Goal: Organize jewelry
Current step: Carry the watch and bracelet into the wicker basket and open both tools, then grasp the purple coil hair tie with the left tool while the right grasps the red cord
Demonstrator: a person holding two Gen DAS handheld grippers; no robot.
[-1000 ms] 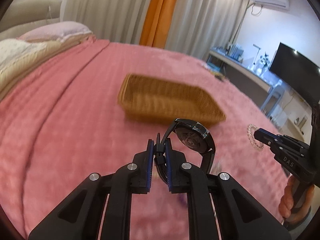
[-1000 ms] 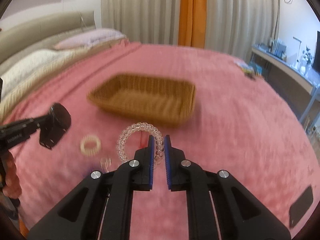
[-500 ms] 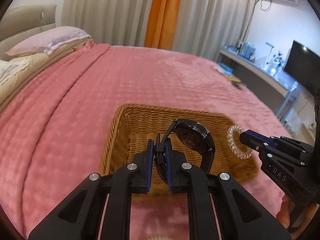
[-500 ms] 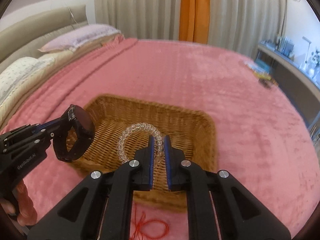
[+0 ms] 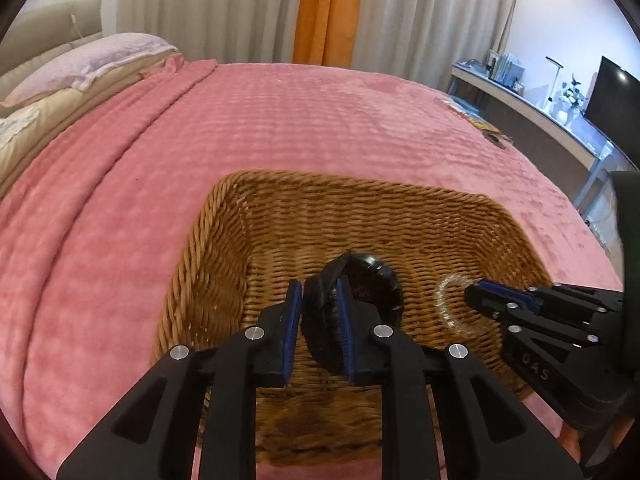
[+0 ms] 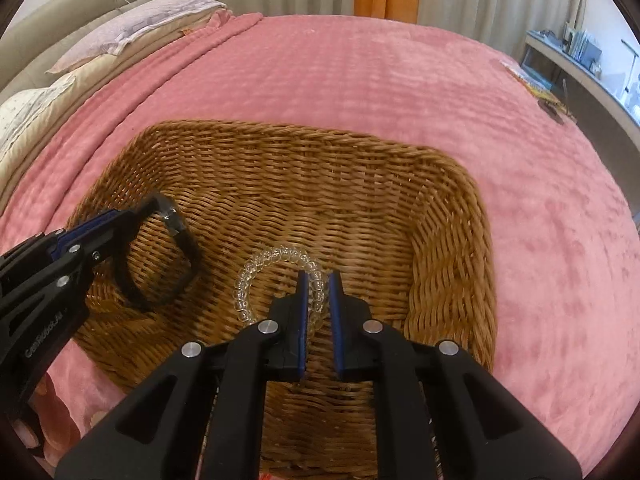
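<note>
Woven wicker forms the rectangular basket (image 5: 224, 248) that rests on a pink blanket (image 5: 120, 184) covering the bed. Both grippers reach down into the basket over its near rim. The left gripper (image 5: 318, 300) has a black wristwatch (image 5: 368, 284) by the strap between its blue-padded fingers (image 5: 291, 320); these fingers have just been opening, the strap lies between them, and whether the pads press on it cannot be told. The watch hangs over the left half of the basket floor. The right gripper (image 6: 319, 292) holds a clear beaded bracelet (image 6: 256, 276) with its fingers narrowly closed on the beads, over the near middle of the basket, just to the right of the watch. Pillows (image 5: 80, 68) lie at the far left, curtains (image 5: 240, 4) at the far side.
</note>
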